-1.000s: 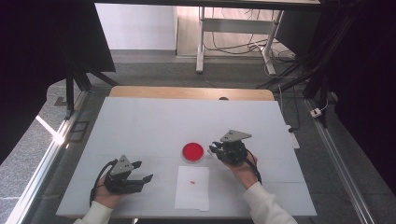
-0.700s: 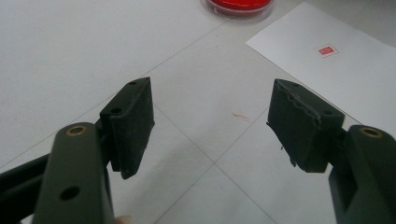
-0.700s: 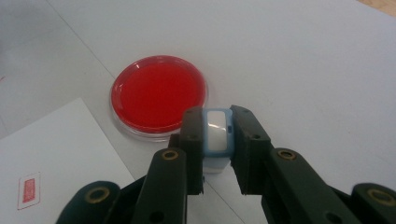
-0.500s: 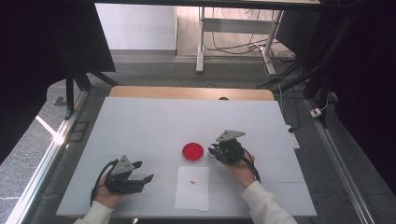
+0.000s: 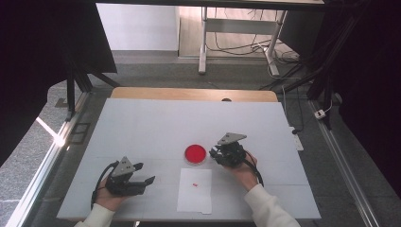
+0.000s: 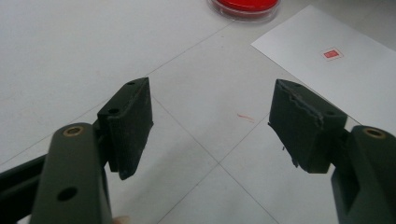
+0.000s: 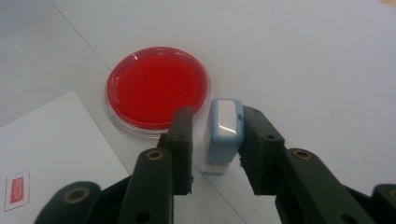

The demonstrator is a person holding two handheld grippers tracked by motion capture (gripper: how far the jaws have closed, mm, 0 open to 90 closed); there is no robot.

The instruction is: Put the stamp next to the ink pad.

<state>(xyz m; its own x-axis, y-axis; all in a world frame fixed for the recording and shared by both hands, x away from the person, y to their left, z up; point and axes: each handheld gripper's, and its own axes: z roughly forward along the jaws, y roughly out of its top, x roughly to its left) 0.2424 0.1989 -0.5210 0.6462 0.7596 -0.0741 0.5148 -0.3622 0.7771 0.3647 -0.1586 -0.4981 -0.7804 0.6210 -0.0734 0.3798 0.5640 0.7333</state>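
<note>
With the right gripper point(image 7: 218, 116), flanks a stamp point(image 7: 223, 135) without clamping it: jaws a little apart, just been opening, stamp between them. In the right gripper view, at the jaw on the right, looks to touch the stamp's side or sit just off it; cannot tell which. At the jaw on the left, leaves a plain gap. As for the stamp: pale blue with a white top, upright on the table point(image 7: 303, 56), just beside a dish point(image 7: 158, 88) of red ink, close to its rim but apart from it. Below and left of the dish in that view, shows a corner of paper point(image 7: 51, 140) with a small red mark point(image 7: 16, 189) printed on it. From the high view, places the right gripper point(image 5: 213, 152) right of centre, held in a hand from below, pointing left at the dish point(image 5: 195, 153); places the paper point(image 5: 195, 194) just below the dish, near it but not touching, with the mark point(image 5: 195, 184) in its upper half. With the left gripper point(image 5: 145, 173), rests low at the table's near left, well apart from dish and paper, pointing right. In the left gripper view, shows the left gripper point(image 6: 211, 88) with jaws wide apart and bare table point(image 6: 93, 42) between them, the dish point(image 6: 245, 5) at the top edge and the paper point(image 6: 355, 79) with its mark point(image 6: 331, 53) off to the upper right.
</note>
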